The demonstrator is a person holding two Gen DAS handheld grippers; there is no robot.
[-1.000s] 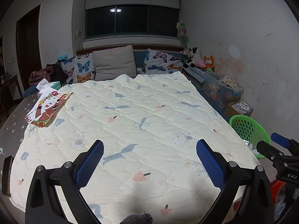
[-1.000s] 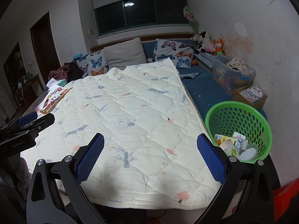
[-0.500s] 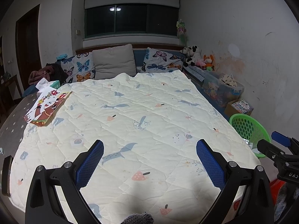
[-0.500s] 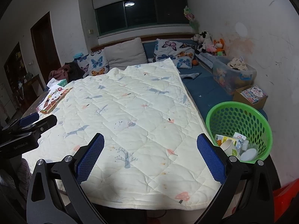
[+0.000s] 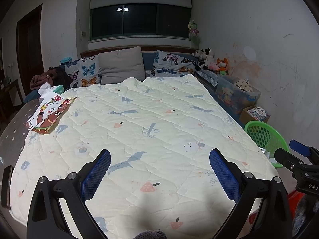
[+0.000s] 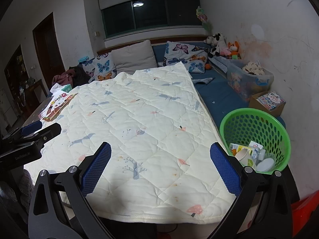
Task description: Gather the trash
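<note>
Both tools are released and empty, blue pads spread wide: the left tool (image 5: 159,171) over the near end of the quilt (image 5: 139,119), the right tool (image 6: 160,165) over the quilt's near right corner (image 6: 139,119). Since a second ago almost nothing has changed; the left view has crept very slightly toward the bed's foot and the right view is as it was.

Each tool shows in the other's view. The left tool's body reads "GenRobot.AI" in the right view; on the right tool only "DAS" is legible in the left view.

The trash (image 6: 251,155) lies in the green basket (image 6: 275,123) on the bed's right side, just beside the quilt edge: a paper cup tipped on its side with its mouth toward the camera, a white lid, small cartons whose print is too small to read. The basket stands upright.

Farther off, a cartoon picture book (image 5: 49,115) lies at the quilt's left edge, long axis running up the bed. Butterfly pillows (image 5: 171,63) line the headboard.
</note>
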